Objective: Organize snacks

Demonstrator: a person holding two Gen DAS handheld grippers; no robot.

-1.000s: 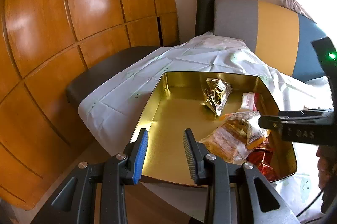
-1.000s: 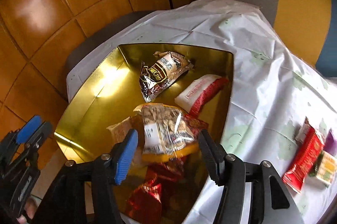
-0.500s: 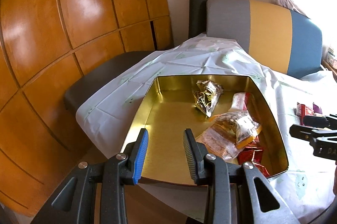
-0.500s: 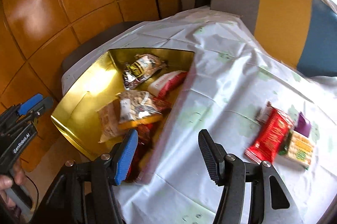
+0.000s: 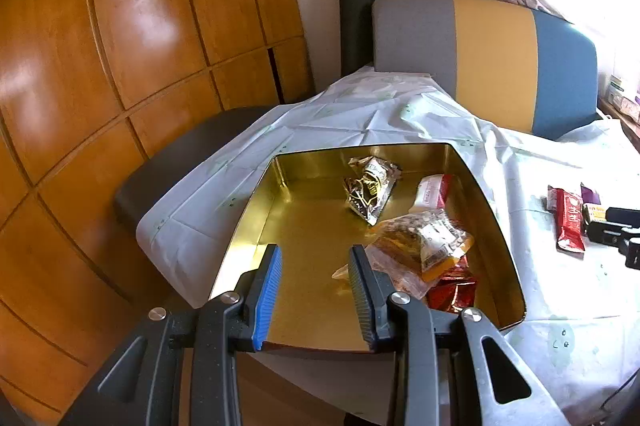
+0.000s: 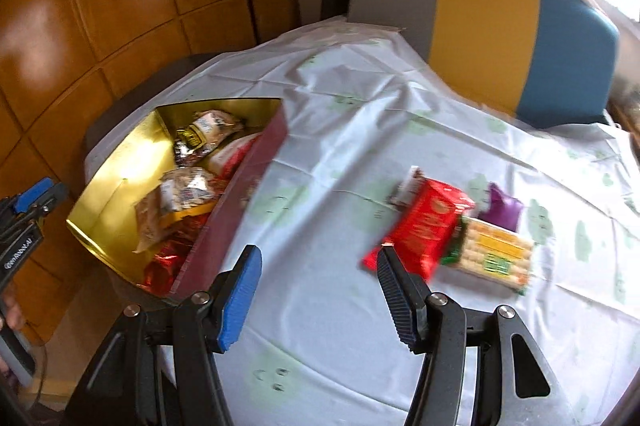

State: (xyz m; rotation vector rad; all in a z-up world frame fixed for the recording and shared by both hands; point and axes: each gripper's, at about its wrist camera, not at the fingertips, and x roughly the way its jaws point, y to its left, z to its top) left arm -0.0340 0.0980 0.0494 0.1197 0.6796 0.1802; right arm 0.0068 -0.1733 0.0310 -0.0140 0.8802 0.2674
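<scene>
A gold tin box (image 5: 304, 226) sits on a table covered with a white tablecloth (image 6: 340, 153). Several snack packets lie inside, mostly along its right side: a dark and gold foil packet (image 5: 370, 185) near the far wall, a white and red packet (image 5: 432, 189) beside it, a clear bag of nuts (image 5: 428, 240) on top of an orange packet, and a shiny red foil packet (image 5: 452, 294) at the near right corner.

The left gripper (image 5: 314, 292) hovers over the near edge of the tin, jaws partly open and holding nothing; the clear bag of nuts lies just right of its right finger.

The right gripper (image 6: 318, 296) is over the cloth to the right of the tin, jaws wide open and empty. Ahead of it and slightly right, three snacks lie together on the cloth: a red packet (image 6: 424, 230) closest to its right finger, a packet of pale crackers (image 6: 494, 250) touching it on the right, and a small purple packet (image 6: 502, 209) behind them
</scene>
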